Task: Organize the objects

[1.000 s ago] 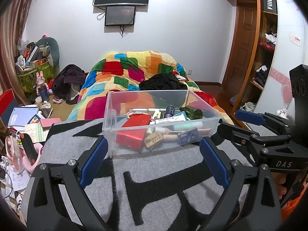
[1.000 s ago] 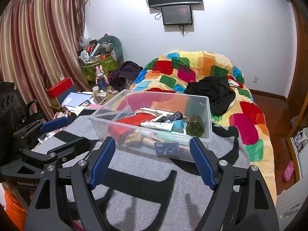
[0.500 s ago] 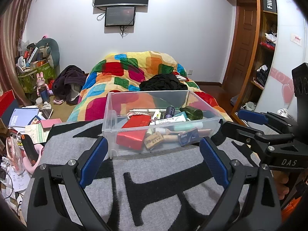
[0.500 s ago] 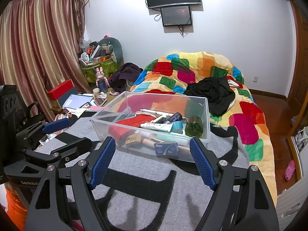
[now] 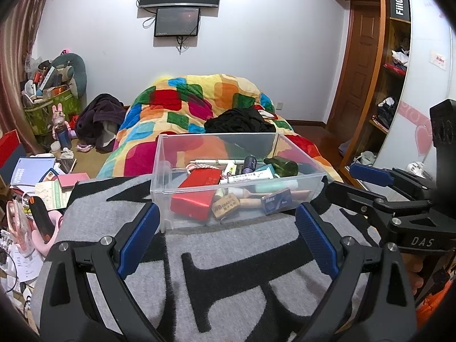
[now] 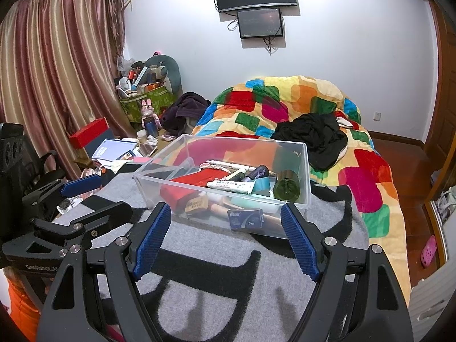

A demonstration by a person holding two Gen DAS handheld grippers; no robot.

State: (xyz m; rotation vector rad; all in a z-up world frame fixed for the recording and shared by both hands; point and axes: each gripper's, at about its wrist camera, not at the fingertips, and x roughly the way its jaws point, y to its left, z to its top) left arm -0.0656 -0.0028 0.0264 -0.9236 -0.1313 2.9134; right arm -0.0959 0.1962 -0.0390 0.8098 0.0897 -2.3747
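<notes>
Grey blanket point(image 5: 233, 259) with black markings carries a clear plastic bin point(image 5: 171, 171), the landmark here, and inside the bin lie a red box point(image 5: 196, 191), a blue Max packet point(image 5: 276, 201), a white tube point(image 6: 230, 185) and a dark green bottle point(image 6: 286, 189), among other small items. Just short of the bin's near wall, the left gripper point(image 5: 226, 236) and the right gripper point(image 6: 225, 239) hover over the blanket, each with its blue-padded jaws spread wide and nothing between them. Beyond the bin's far wall lies a colourful quilt point(image 6: 285, 105) with black clothing point(image 6: 313, 136) heaped on it.
</notes>
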